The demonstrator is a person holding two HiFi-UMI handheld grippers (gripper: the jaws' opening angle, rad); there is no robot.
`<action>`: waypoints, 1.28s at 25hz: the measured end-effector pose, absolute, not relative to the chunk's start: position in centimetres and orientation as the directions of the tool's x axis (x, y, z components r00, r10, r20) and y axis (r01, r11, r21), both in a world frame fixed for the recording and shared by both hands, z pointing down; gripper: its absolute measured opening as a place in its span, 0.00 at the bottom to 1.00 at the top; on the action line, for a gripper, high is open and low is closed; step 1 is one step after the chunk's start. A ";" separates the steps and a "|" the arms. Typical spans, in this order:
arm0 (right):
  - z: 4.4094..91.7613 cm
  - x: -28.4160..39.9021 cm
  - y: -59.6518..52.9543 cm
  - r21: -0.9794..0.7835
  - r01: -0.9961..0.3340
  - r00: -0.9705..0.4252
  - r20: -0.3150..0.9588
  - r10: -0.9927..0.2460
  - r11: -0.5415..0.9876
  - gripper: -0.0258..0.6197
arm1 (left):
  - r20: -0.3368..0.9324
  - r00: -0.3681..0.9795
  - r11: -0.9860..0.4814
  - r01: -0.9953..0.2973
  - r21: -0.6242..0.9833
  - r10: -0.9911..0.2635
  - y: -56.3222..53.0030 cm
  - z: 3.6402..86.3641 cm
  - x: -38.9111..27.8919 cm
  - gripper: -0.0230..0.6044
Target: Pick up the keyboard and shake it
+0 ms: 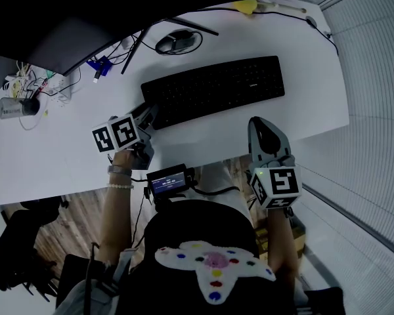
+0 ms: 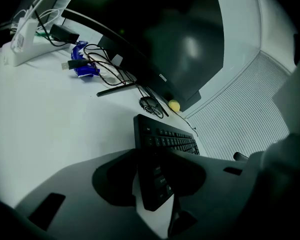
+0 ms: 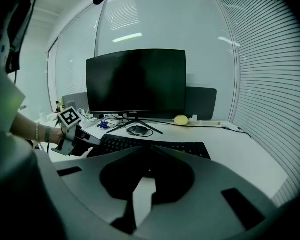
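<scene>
The black keyboard lies flat on the white desk, in front of the monitor. My left gripper is at its left end. In the left gripper view that end of the keyboard sits between the two jaws of my left gripper, and both jaws touch it. My right gripper hovers at the desk's front edge, just short of the keyboard's right half and apart from it. In the right gripper view the jaws of my right gripper are shut and empty, with the keyboard beyond them.
A dark monitor stands behind the keyboard, with a dark object by its stand. Cables and a blue plug lie at the back left beside a white power strip. A yellow object sits at the back right.
</scene>
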State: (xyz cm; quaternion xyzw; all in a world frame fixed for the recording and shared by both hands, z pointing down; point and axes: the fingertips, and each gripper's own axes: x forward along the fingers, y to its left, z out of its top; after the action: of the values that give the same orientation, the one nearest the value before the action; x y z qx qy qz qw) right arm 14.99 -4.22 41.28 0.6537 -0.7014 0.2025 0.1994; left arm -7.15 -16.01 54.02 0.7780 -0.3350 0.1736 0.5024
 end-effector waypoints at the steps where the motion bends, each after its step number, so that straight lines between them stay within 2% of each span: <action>1: 41.7 15.6 -4.3 -0.025 -0.998 -0.062 0.551 -0.832 0.058 0.10 | 0.609 0.712 -0.276 -0.700 0.659 -0.351 -15.9 53.8 -7.1 0.29; 10: 45.4 24.2 -7.8 -0.020 -0.999 -0.032 0.621 -0.783 0.025 0.12 | 0.603 0.696 -0.279 -0.714 0.643 -0.390 -15.4 51.8 -7.1 0.29; 12: 46.8 26.4 -9.1 -0.070 -0.997 -0.057 0.642 -0.765 0.015 0.29 | 0.603 0.692 -0.277 -0.717 0.640 -0.397 -15.5 51.6 -7.1 0.29; 13: 47.5 27.4 -9.7 -0.100 -0.995 -0.073 0.651 -0.756 0.011 0.34 | 0.604 0.689 -0.275 -0.719 0.638 -0.400 -15.5 51.5 -7.1 0.29; 18: 51.3 31.5 -12.3 -0.164 -0.986 -0.135 0.716 -0.685 0.024 0.46 | 0.614 0.670 -0.257 -0.735 0.628 -0.417 -15.0 51.3 -7.1 0.29; 23: 54.3 33.5 -13.4 -0.296 -0.955 -0.231 0.736 -0.636 0.004 0.48 | 0.613 0.663 -0.257 -0.741 0.620 -0.431 -14.6 50.9 -6.9 0.29; 32: 55.7 33.5 -14.2 -0.470 -0.877 -0.445 0.713 -0.542 0.102 0.48 | 0.626 0.639 -0.247 -0.761 0.600 -0.447 -14.3 50.8 -5.9 0.29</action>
State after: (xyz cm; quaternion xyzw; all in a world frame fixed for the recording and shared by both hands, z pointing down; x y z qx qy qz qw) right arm 33.53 -14.15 55.69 0.4933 -0.7189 0.4534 0.1849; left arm -5.88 -14.27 50.76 0.7721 -0.3909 0.1660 0.4728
